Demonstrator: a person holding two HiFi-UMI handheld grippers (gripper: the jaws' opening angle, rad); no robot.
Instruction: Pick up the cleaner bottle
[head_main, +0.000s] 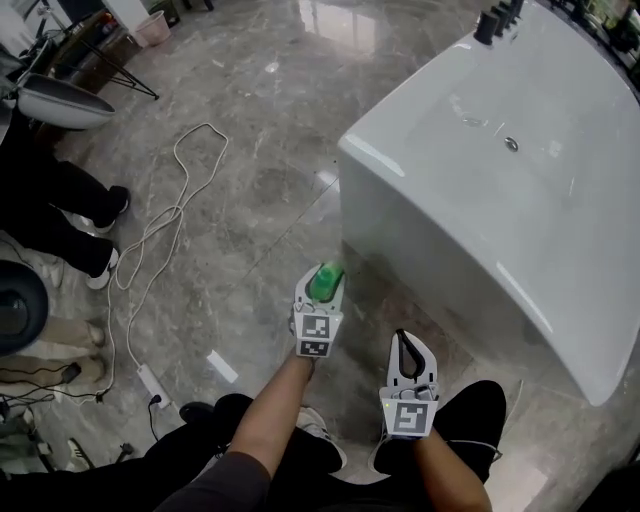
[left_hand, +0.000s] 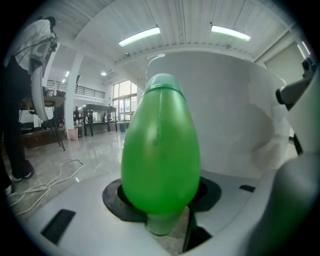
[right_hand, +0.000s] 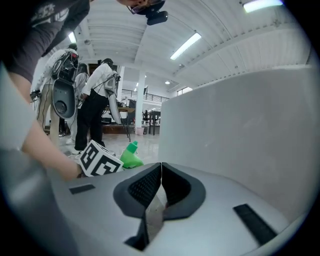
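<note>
The left tongs (head_main: 320, 292) are clamping the cleaner bottle (left_hand: 161, 150), their dark pads pressing on its lower part from both sides. The right tongs (right_hand: 161, 170) are hanging just beside them with the pads meeting edge to edge, gripping nothing.

The grasp is looking complete. In the head view the bottle is sitting in the left tongs above the grey marble floor (head_main: 230, 200), just off the near corner of the white bathtub (head_main: 500, 180). In the right gripper view it is showing past the left tongs' marker cube (right_hand: 99, 159) with open floor behind it. From this, the bottle is probably already clear of the floor, though no view is showing its base and the floor together. What is remaining, at most, is bringing it fully up and steadying it; the right tongs are not looking needed.

The bottle is showing as a bright green, glossy, egg-shaped body, swelling in the middle and narrowing towards the top. There a faint seam is marking off what is likely the cap. A paler, narrower stub is poking out below the pads. No label is showing on the side facing the camera. It is standing roughly upright in the grip.

Farther off, a white cable (head_main: 170, 215) is trailing across the floor towards its far left corner, where people are standing.
</note>
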